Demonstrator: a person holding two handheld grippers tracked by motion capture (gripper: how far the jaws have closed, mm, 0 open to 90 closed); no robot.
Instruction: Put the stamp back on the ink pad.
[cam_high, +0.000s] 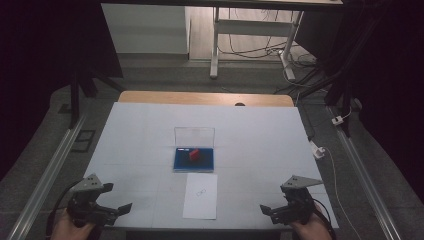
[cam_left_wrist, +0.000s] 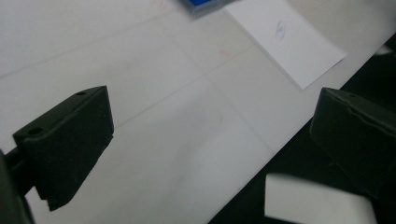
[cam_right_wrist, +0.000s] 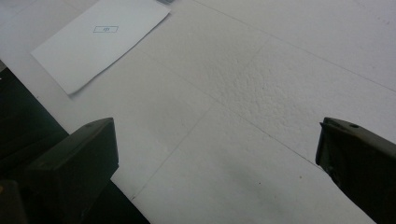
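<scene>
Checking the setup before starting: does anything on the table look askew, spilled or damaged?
Nothing stands out. The blue case sits mid-table with its clear lid upright and a red piece inside. The paper lies flat and square just in front of it. Both tools, left and right, are open near the front corners, holding nothing.

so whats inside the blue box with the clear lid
A small red block lies inside the shallow blue box, whose clear plastic lid stands open and upright at the back. The block covers the bit of blue floor beneath it, and anything smaller inside is too small to tell.
</scene>
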